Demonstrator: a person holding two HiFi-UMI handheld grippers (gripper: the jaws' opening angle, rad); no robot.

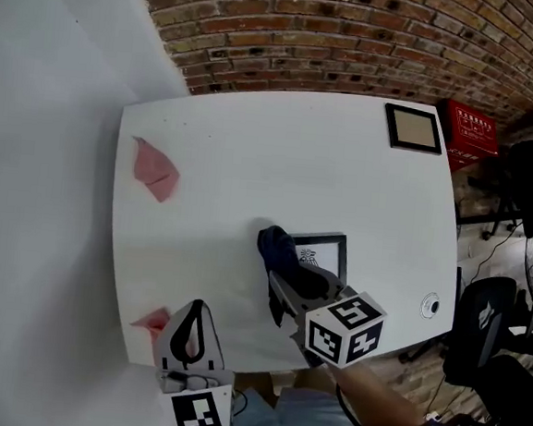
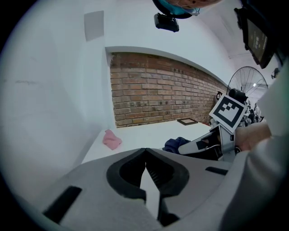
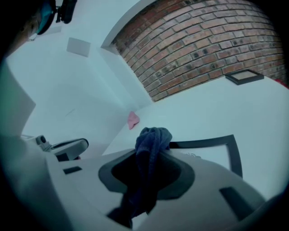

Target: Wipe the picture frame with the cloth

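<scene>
A dark-framed picture frame [image 1: 332, 254] lies flat on the white table [image 1: 253, 151], near its front edge; its frame [image 3: 228, 145] also shows in the right gripper view. My right gripper [image 1: 278, 272] is shut on a dark blue cloth [image 1: 277, 247], which bunches up at the frame's left side; the cloth [image 3: 151, 146] hangs between the jaws. My left gripper [image 1: 192, 320] hovers at the table's front left edge, jaws shut with nothing between them [image 2: 145, 159].
A second, smaller frame [image 1: 413, 128] lies at the far right corner. One pink cloth [image 1: 154, 170] lies at the left, another pink cloth [image 1: 152, 319] by the left gripper. A brick wall, red crate [image 1: 473, 128] and office chairs stand beyond the table.
</scene>
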